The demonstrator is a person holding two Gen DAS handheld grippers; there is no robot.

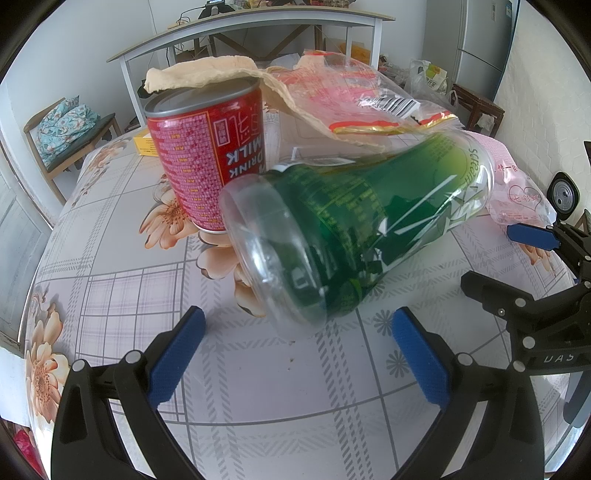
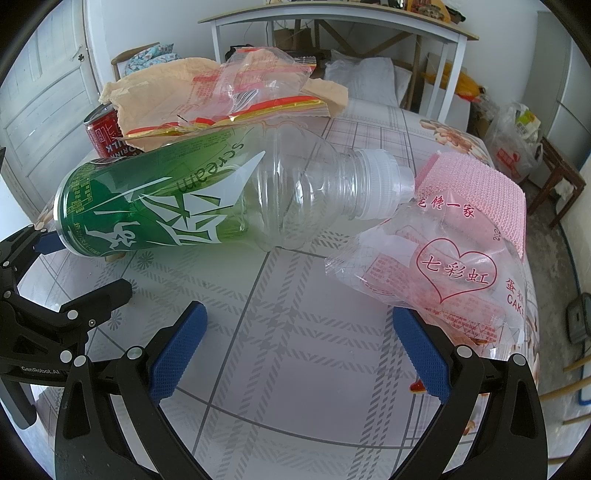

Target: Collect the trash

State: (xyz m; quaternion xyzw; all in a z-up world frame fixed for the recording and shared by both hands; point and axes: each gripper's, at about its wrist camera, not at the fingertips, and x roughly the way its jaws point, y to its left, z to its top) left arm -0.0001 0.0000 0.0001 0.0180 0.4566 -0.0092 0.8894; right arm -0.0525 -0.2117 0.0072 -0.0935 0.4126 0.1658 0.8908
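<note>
An empty clear bottle (image 1: 332, 229) with a green label lies on its side on the floral tablecloth (image 1: 122, 295), base toward my open left gripper (image 1: 299, 350), a little beyond its blue pads. Behind it stands an upturned red milk can (image 1: 210, 155), with brown paper (image 1: 207, 74) and a clear red-printed wrapper (image 1: 351, 85) draped over it. In the right wrist view the bottle (image 2: 203, 195) lies crosswise, its cap touching a clear cake wrapper (image 2: 443, 266). My right gripper (image 2: 299, 347) is open above bare cloth, its right pad beside that wrapper.
A pink textured sheet (image 2: 476, 188) lies under the cake wrapper. A yellow box (image 1: 144, 144) sits behind the can. Past the table stand a white desk (image 2: 332, 14), a chair with a floral cushion (image 1: 62, 125) and plastic bags (image 2: 517, 140) on a stool.
</note>
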